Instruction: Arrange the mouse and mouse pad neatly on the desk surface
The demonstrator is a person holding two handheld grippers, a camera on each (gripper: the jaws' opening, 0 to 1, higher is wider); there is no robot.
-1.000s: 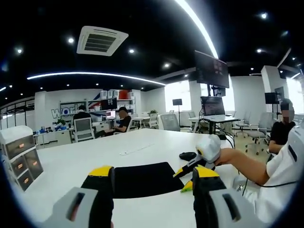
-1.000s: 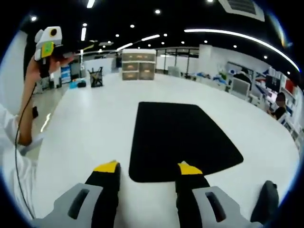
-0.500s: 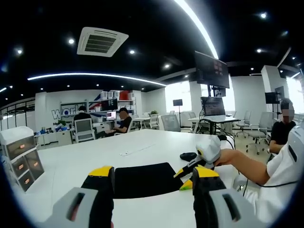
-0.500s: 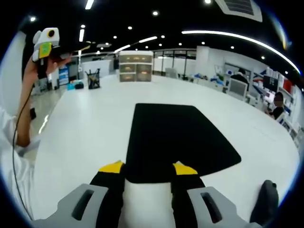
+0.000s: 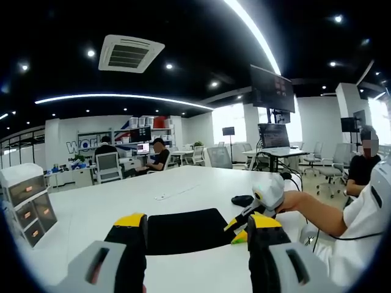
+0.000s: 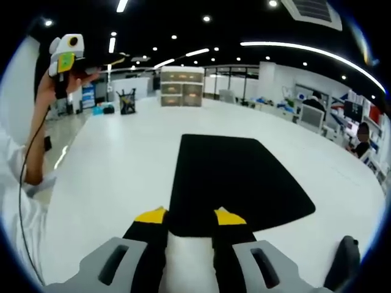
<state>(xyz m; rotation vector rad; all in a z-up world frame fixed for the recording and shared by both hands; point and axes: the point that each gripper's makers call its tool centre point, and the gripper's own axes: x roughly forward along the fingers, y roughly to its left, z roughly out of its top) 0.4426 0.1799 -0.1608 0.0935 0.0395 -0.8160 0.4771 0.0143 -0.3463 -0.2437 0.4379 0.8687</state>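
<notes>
While the right hand-held gripper [image 6: 189, 215] sits low at the near edge of the mouse pad [image 6: 235, 180], its jaws stand narrow with the tips at that edge; whether they pinch it I cannot tell. Left hand-held gripper [image 5: 198, 223] is held wide, clear of the counter [image 6: 110, 159], holding nothing. Pad: black, thin, flat rectangle, mid-counter. Mouse [image 5: 242, 200]: dark, low, resting beside the pad, apart from it. Judged early: pad not yet squared up, mouse untouched and not yet on the pad.
</notes>
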